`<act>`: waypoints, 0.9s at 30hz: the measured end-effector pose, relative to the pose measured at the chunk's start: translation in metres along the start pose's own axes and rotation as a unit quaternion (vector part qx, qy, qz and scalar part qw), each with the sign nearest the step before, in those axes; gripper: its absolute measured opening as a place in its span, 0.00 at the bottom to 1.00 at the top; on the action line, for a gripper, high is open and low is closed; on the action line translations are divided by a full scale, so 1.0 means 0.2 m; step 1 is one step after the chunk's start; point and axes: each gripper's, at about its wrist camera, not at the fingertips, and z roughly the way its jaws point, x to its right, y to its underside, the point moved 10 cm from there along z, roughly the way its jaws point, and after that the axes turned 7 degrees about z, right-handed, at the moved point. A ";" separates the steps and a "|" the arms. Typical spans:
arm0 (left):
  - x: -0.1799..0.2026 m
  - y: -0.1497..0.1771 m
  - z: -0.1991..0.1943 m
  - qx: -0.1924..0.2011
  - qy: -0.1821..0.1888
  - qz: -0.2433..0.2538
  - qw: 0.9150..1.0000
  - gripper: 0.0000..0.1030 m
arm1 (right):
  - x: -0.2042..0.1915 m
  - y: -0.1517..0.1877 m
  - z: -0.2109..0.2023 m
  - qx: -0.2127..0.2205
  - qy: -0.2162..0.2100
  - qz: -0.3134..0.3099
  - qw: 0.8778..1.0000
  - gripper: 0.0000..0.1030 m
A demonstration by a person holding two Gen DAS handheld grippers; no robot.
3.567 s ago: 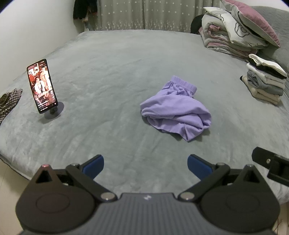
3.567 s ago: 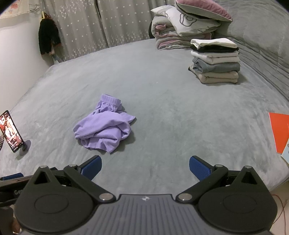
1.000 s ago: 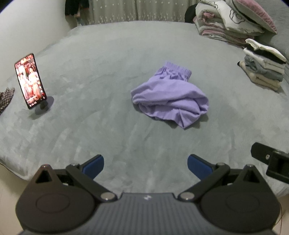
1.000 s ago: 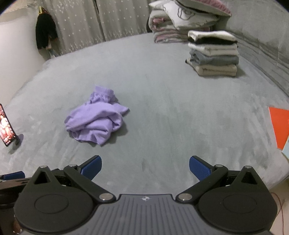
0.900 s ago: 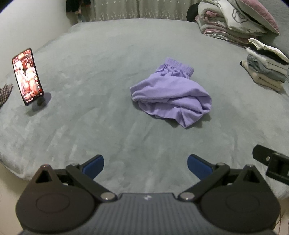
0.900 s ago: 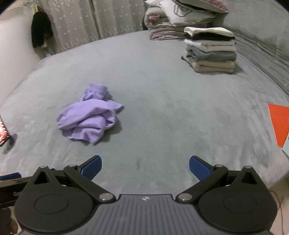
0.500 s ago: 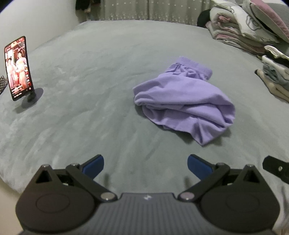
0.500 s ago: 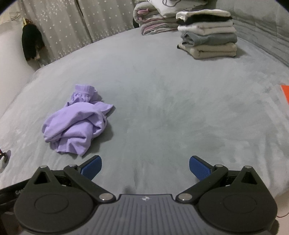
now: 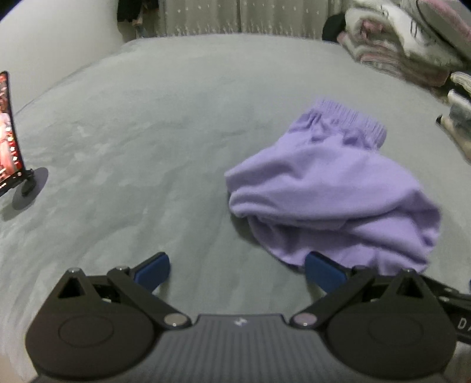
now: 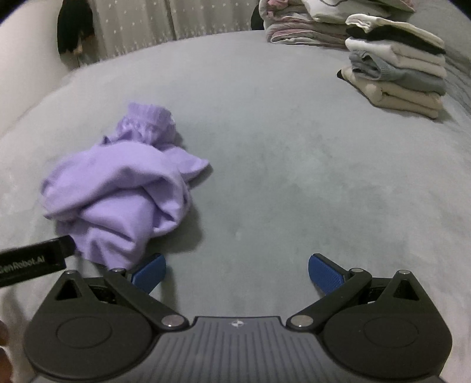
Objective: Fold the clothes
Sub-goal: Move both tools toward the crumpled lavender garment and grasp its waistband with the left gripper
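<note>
I'm hovering both grippers — left (image 9: 237, 269), right (image 10: 237, 269) — jaws apart, at the bed's (image 9: 176, 123) near edge; the shorts (image 9: 329, 188) are lying ahead, waistband farthest, left gripper nearer.

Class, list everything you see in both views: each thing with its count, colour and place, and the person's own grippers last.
Bed: one, grey cover, fills both views.
Shorts: one, purple, crumpled mid-bed.
Clothes stack: one, white, black, grey, beige, folded, far right.
Bedding pile: one, white and pink, far corner.
Phone: one, screen lit, on stand, left edge.
Curtain: grey, behind bed.
Left gripper: open, black with blue pads.
Right gripper: open, same colours.
</note>
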 end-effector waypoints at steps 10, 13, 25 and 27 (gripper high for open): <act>0.03 0.07 0.02 0.079 -0.005 0.035 0.996 1.00 | 0.01 0.02 0.03 0.025 0.000 -0.036 0.999 1.00; 0.01 0.05 0.02 0.075 0.009 0.044 0.996 1.00 | 0.00 0.02 0.01 0.028 -0.007 -0.040 0.999 1.00; -0.10 0.13 -0.16 0.044 0.052 0.021 0.997 1.00 | -0.17 -0.12 -0.07 0.050 -0.142 0.016 0.988 0.72; -0.13 0.12 -0.19 0.046 0.055 0.013 0.997 1.00 | -0.19 -0.13 -0.01 0.038 -0.151 0.029 0.987 0.47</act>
